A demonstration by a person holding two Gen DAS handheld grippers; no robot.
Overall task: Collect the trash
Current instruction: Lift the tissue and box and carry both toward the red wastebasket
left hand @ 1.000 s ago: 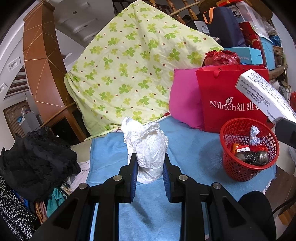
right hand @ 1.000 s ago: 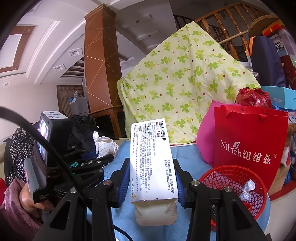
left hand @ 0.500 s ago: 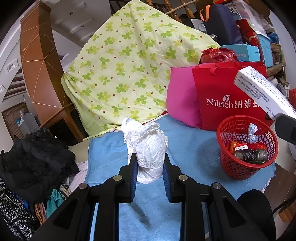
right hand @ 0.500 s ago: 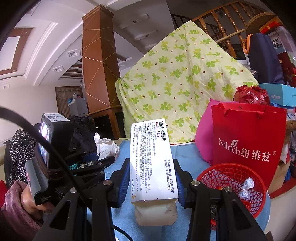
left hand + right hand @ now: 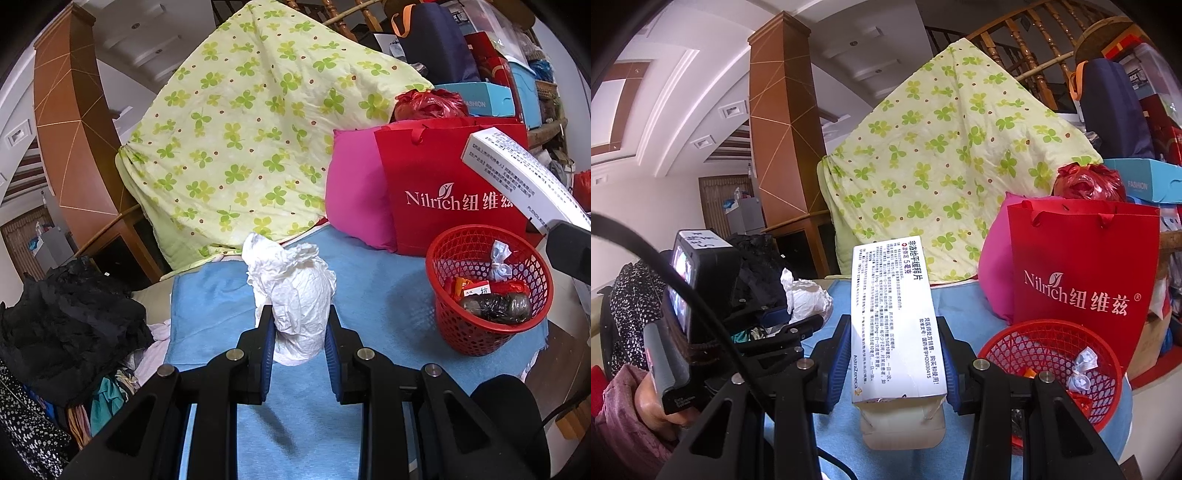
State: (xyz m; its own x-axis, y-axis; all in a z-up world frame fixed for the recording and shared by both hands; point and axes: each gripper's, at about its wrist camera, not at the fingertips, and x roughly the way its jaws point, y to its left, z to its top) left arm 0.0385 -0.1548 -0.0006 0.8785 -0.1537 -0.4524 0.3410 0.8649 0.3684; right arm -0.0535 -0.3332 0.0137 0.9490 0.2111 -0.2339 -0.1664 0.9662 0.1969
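**Both tongs loaded, basket at right**

A blue cloth (image 5: pixel 369 280) is spread over the surface; a clover-print quilt (image 5: pixel 251 147) and red paper bag (image 5: pixel 450 192) are stacked behind. A crumpled tissue wad (image 5: pixel 295 306) is pinched in the left gripper (image 5: pixel 299 332). A white medicine box (image 5: pixel 892 317) is clamped in the right gripper (image 5: pixel 894 354), left of the red basket (image 5: pixel 1052 354).

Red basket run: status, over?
Left tongs shut on crumpled tissue. Right tongs shut on medicine box. Red basket part-filled, path unobstructed.
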